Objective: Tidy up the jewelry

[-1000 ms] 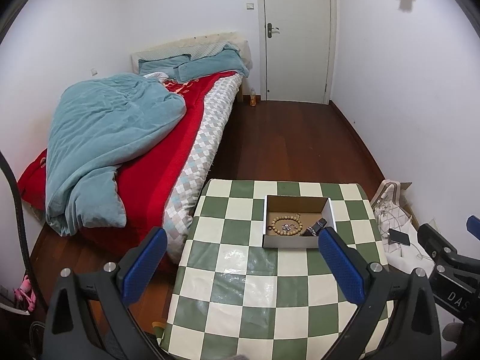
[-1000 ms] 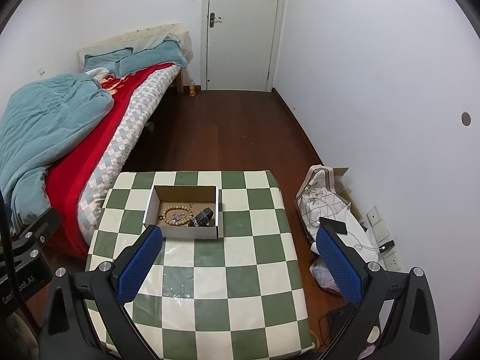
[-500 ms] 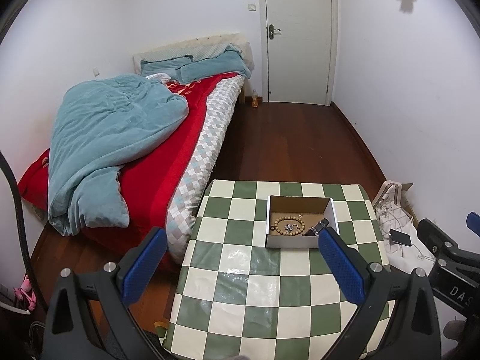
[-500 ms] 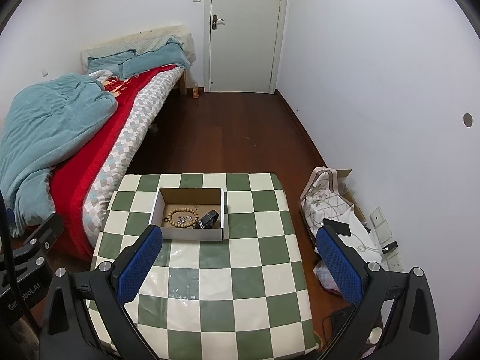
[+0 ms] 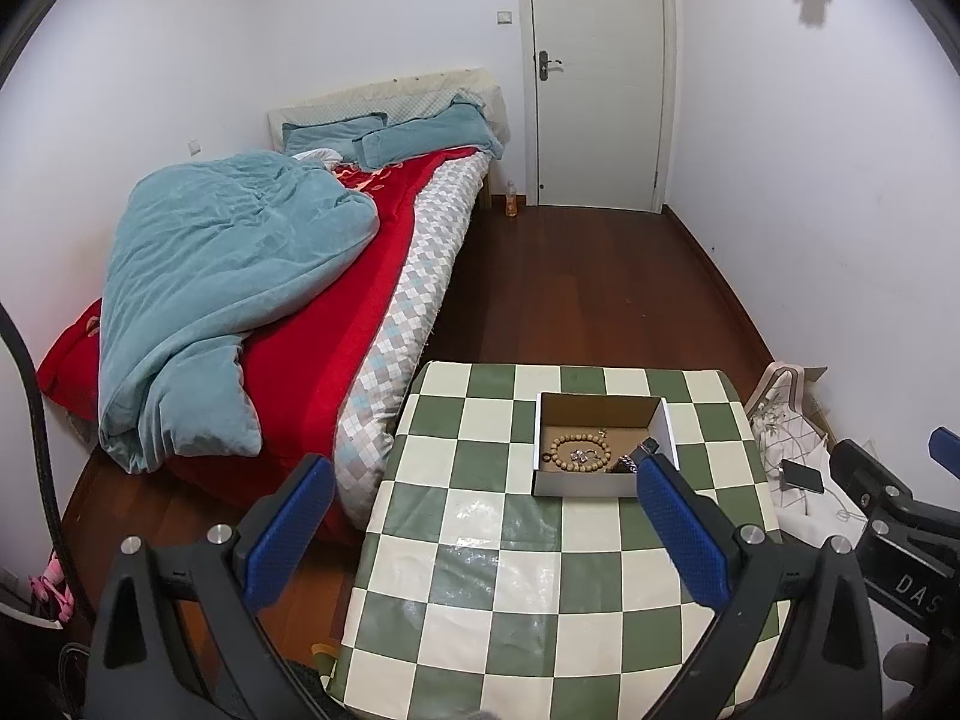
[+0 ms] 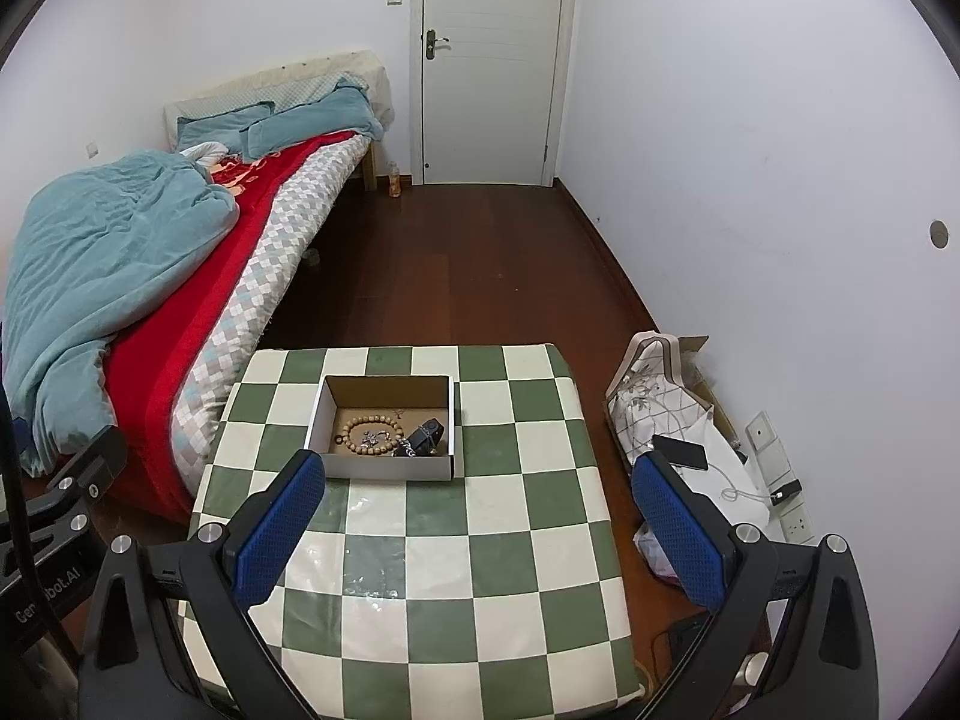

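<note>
Right wrist view: both tools gape wide, right tool (image 6: 480,516) and left tool (image 5: 480,510) above bare checkered table (image 6: 420,600), cardboard box (image 6: 384,468) near far edge.

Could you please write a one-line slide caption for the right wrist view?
Open right tongs above a checkered table bearing a cardboard box of jewelry, including a bead bracelet.

L gripper (image 5: 480,483) open above table (image 5: 468,594); box (image 5: 591,487) w/ bead bracelet (image 5: 567,455).

A home bedroom

An unmade bed (image 5: 252,300) with teal duvet (image 6: 102,252) and pillows lies left; a white door (image 6: 492,60) stands far, above dark wooden floor (image 5: 588,288).
</note>
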A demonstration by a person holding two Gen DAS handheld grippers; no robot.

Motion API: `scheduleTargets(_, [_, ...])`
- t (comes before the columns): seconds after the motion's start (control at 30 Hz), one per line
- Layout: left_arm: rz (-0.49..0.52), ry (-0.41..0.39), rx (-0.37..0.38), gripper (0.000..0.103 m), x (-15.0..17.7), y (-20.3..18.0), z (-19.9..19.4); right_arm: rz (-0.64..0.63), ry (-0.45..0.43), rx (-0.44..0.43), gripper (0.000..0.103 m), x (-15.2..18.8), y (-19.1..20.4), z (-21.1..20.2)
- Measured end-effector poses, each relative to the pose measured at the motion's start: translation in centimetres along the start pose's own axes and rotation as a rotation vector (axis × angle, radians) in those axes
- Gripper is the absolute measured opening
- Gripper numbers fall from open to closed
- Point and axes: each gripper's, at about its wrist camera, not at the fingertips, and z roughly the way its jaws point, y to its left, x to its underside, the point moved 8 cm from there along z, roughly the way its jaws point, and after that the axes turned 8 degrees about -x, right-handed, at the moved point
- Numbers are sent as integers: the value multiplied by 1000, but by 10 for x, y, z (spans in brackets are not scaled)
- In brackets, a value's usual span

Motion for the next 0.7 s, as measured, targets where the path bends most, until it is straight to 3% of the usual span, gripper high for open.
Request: scheduleTargets(0.7, [1, -14, -10, 103, -5, -4, -5, -1, -5, 1, 103, -5, 2, -2])
